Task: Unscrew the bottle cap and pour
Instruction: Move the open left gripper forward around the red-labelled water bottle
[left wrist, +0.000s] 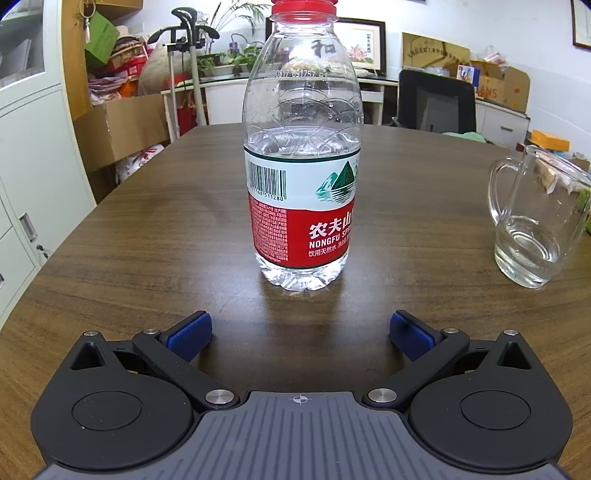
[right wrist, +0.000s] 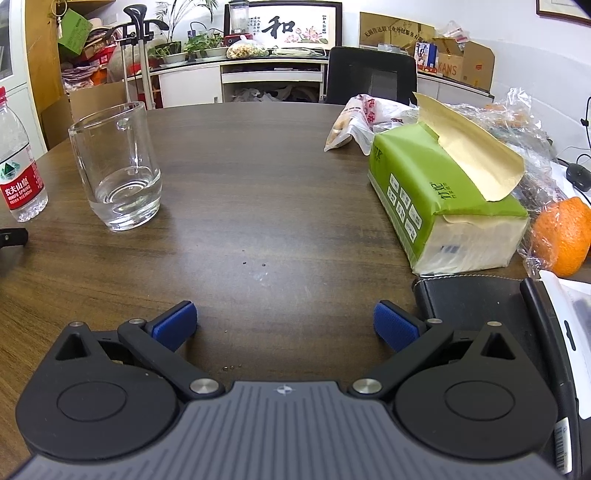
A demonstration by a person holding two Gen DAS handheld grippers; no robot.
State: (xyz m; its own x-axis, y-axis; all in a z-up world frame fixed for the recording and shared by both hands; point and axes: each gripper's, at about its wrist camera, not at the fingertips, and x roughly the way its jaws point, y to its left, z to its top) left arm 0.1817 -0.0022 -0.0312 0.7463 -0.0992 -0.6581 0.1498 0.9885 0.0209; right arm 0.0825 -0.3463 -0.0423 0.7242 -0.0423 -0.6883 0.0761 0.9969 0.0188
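Observation:
A clear water bottle (left wrist: 301,177) with a red cap (left wrist: 303,8) and a red and white label stands upright on the brown wooden table (left wrist: 147,229), straight ahead of my left gripper (left wrist: 300,334). The left gripper is open and empty, a short way in front of the bottle. A glass mug (left wrist: 535,218) with a handle stands to the right, with a little water in it. In the right wrist view the bottle (right wrist: 20,162) is at the far left and the mug (right wrist: 118,166) beside it. My right gripper (right wrist: 285,325) is open and empty over the table.
A green tissue pack (right wrist: 443,195), plastic bags (right wrist: 362,118), an orange (right wrist: 563,240) and a black case (right wrist: 476,299) lie at the right of the table. A black office chair (right wrist: 369,77), cabinets and boxes stand behind the table.

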